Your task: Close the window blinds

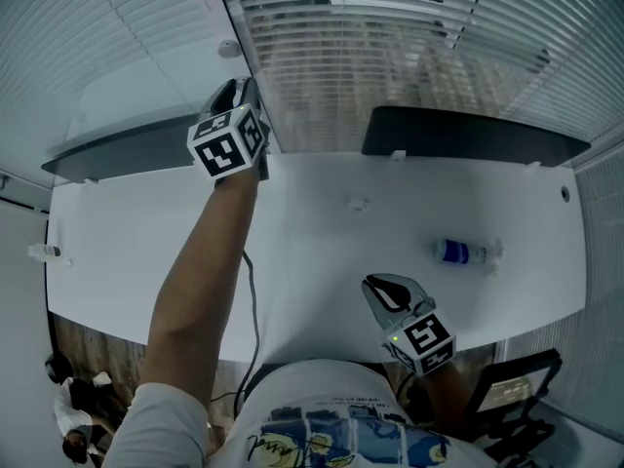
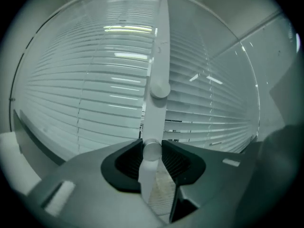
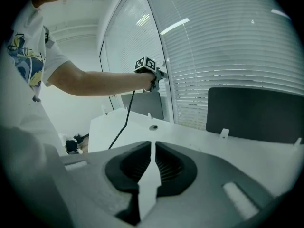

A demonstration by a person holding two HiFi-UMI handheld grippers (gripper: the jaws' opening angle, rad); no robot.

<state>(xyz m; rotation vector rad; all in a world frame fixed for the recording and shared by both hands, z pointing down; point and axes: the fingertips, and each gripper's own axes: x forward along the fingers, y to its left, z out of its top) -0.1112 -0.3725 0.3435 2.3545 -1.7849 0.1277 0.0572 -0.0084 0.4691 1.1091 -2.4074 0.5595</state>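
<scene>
White slatted blinds (image 1: 390, 47) hang behind the desk; their slats stand partly tilted, and I can see through them. In the left gripper view the blinds (image 2: 85, 94) fill the background and their white tilt wand (image 2: 159, 56) runs down between my jaws. My left gripper (image 2: 152, 151) is shut on that wand. The head view has the left gripper (image 1: 239, 91) raised at the window frame, and the right gripper view catches it (image 3: 149, 65) too. My right gripper (image 1: 385, 286) hovers low over the desk's near edge; its jaws (image 3: 152, 148) are shut on nothing.
A white desk (image 1: 292, 242) stretches below the window. A small bottle (image 1: 463, 253) lies on its right side. Two dark panels (image 1: 468, 135) (image 1: 117, 149) stand at the desk's far edge. A black cable (image 1: 255, 310) hangs from the left arm.
</scene>
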